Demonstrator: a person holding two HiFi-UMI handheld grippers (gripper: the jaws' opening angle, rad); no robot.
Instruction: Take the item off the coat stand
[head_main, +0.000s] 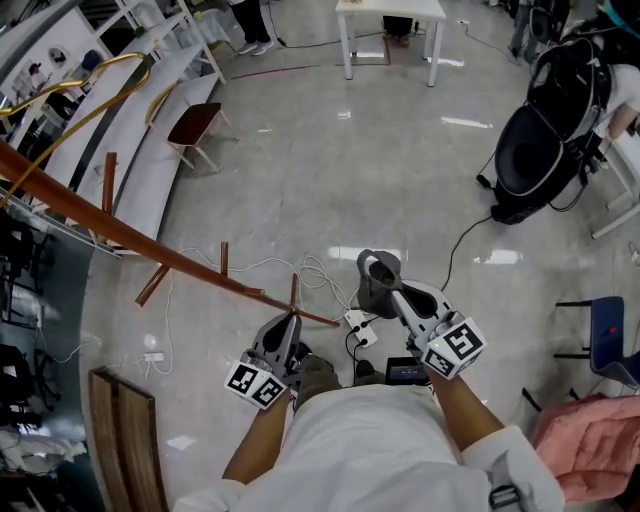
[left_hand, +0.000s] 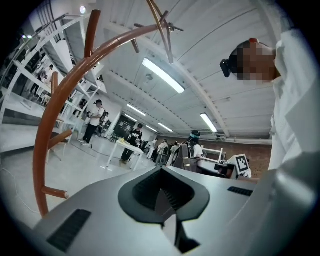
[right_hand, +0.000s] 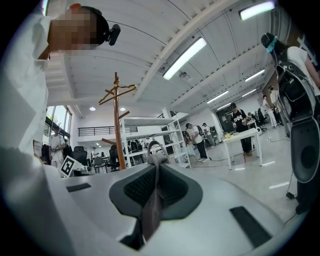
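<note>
Two hand-held grippers are seen from above, held out level in front of a person in a white top, with both bare forearms stretched forward from the sleeves. The right gripper (head_main: 393, 296) is carried further forward than the left, and its marker cube sits close to the wrist. Its jaws are pressed together on a grey item (head_main: 378, 276), a soft fabric piece. In the right gripper view, a strip of this item (right_hand: 152, 159) is pinched between the pads and a small loop rises just above them. The wooden coat stand (right_hand: 117, 131) is seen upright beyond that gripper's jaws, a little to their left and apart from the held item. The left gripper (head_main: 288, 322) is held lower and nearer the body, its jaws brought together with nothing between them. The stand's brown pole (left_hand: 46, 131) is seen to the left of that gripper, curving overhead, with short pegs sticking out
</note>
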